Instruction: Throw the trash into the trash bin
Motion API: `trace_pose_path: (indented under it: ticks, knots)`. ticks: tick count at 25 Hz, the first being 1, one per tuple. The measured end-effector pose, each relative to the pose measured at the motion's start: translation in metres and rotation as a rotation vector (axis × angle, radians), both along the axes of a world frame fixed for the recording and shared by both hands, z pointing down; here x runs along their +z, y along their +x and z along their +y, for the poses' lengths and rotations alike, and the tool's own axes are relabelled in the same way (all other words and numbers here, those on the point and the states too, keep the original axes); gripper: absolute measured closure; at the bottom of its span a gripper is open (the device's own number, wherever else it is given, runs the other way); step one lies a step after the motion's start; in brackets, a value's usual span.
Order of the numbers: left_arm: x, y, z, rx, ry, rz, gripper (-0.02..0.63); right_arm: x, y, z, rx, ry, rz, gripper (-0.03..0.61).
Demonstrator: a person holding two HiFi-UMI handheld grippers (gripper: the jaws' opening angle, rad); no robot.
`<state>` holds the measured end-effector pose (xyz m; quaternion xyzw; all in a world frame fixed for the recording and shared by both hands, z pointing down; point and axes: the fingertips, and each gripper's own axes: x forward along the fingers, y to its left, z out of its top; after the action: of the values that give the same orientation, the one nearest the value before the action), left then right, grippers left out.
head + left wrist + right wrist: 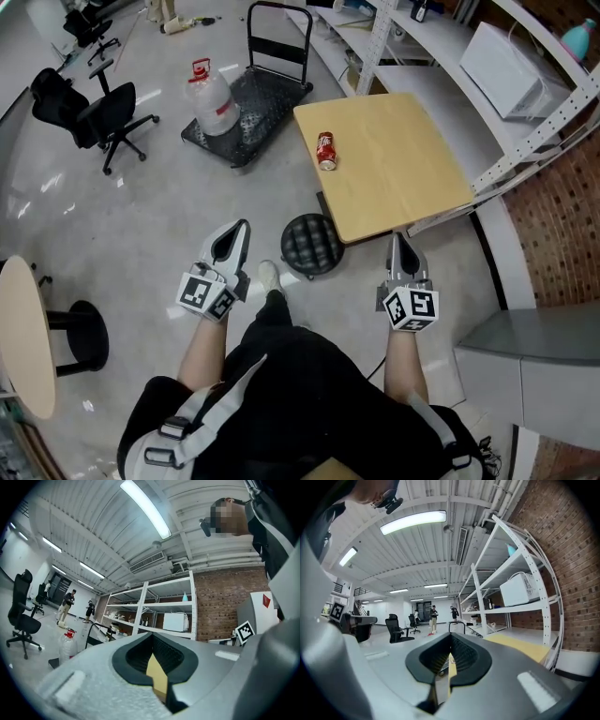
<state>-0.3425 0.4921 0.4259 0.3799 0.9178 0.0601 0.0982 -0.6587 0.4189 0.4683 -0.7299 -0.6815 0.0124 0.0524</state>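
Two grey plastic tongs, left gripper (245, 226) and right gripper (397, 237), ribbed black pads (464, 651) closed, empty; cylindrical red can (326, 150) lying on smooth wooden table (403, 178); label illegible.

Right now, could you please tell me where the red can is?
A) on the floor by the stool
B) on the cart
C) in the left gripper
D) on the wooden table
D: in the head view the can rests on the table, near the table's left edge and apart from both grippers.
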Motion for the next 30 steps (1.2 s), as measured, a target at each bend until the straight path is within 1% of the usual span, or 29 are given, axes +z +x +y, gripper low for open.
trace_pose_path:
  ticks: [6,9,13,17,19,20,26,27,30]
  knots:
    - [0.007,-0.015,0.075,0.038,0.001,0.008,0.614,0.007,0.001,0.081,-0.018,0.035,-0.028,0.574]
    - [0.013,-0.023,0.119,0.059,0.023,0.016,0.614,0.017,0.002,0.127,-0.020,0.066,-0.027,0.574]
    - [0.019,-0.033,0.179,0.098,0.045,0.038,0.614,0.038,0.008,0.191,-0.022,0.130,-0.024,0.574]
    - [0.033,-0.039,0.227,0.135,0.086,0.057,0.614,0.066,0.021,0.247,-0.026,0.210,-0.026,0.572]
    - [0.042,-0.042,0.247,0.152,0.099,0.064,0.614,0.080,0.028,0.273,-0.039,0.241,-0.018,0.531]
    - [0.047,-0.043,0.257,0.160,0.103,0.069,0.614,0.088,0.031,0.284,-0.043,0.258,-0.017,0.526]
    - [0.071,-0.038,0.311,0.179,0.140,0.091,0.614,0.140,0.039,0.345,-0.040,0.401,-0.037,0.440]
    - [0.075,-0.037,0.315,0.180,0.150,0.093,0.614,0.149,0.039,0.352,-0.039,0.431,-0.042,0.418]
    - [0.088,-0.034,0.324,0.185,0.181,0.098,0.613,0.179,0.037,0.371,-0.032,0.542,-0.055,0.311]
